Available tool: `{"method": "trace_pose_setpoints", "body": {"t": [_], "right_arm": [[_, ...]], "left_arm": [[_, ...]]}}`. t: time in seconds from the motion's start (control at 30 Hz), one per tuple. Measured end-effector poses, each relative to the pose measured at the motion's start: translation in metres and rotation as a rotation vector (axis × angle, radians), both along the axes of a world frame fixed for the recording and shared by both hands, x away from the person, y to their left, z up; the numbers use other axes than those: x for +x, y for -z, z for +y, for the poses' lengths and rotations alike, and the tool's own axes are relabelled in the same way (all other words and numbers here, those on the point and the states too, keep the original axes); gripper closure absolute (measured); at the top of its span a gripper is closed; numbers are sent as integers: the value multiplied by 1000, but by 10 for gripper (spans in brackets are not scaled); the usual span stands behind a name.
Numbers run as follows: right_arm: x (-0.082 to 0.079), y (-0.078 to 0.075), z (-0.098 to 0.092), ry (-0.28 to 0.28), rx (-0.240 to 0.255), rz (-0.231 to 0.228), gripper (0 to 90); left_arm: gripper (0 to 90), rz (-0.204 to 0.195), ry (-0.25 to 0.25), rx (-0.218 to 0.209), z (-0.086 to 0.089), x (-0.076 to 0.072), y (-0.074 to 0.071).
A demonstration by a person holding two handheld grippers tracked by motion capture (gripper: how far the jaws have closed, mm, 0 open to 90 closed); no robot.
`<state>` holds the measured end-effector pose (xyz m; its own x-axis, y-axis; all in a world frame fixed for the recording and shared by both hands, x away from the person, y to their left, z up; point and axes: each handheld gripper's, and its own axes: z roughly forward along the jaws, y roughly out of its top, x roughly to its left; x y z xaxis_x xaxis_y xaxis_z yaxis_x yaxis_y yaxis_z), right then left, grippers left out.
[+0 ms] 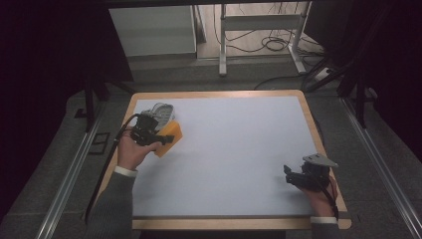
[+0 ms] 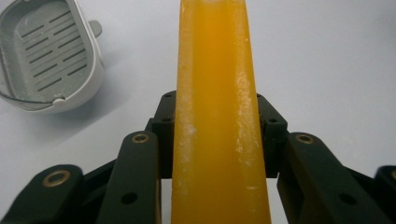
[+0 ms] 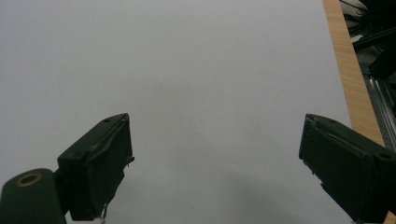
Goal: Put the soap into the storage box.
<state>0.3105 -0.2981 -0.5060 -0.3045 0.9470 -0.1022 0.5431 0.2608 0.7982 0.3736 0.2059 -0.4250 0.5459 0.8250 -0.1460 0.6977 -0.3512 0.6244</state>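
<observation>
An orange bar of soap (image 1: 169, 136) is clamped between the jaws of my left gripper (image 1: 158, 139) at the table's left side; in the left gripper view the soap (image 2: 217, 112) stands as a tall orange slab between the two black jaws, which press on its sides. A grey soap dish (image 1: 162, 111) with a slotted drain insert lies just beyond the soap; the dish (image 2: 46, 56) appears at upper left in the left gripper view. My right gripper (image 1: 291, 175) rests low at the table's right, and its jaws stand wide apart over bare surface (image 3: 215, 158).
The table has a pale blue-grey mat (image 1: 234, 149) framed by a wooden rim (image 1: 318, 134). The wooden edge (image 3: 350, 70) runs along the right in the right gripper view. Beyond the table are a white frame leg, cables on the floor and dark surroundings.
</observation>
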Motion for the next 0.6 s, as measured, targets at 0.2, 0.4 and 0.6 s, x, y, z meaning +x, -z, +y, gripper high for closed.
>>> {"method": "trace_pose_setpoints", "body": {"t": [0.2, 0.4, 0.6], "right_arm": [[0, 0, -1, 4, 2, 0, 98], [0, 0, 0, 3, 2, 2, 98], [0, 1, -1, 7, 0, 2, 98]], "left_arm": [[612, -10, -10, 10, 1, 1, -2], [611, -9, -15, 12, 3, 5, -4], [611, -11, -35, 1, 8, 11, -6]]}}
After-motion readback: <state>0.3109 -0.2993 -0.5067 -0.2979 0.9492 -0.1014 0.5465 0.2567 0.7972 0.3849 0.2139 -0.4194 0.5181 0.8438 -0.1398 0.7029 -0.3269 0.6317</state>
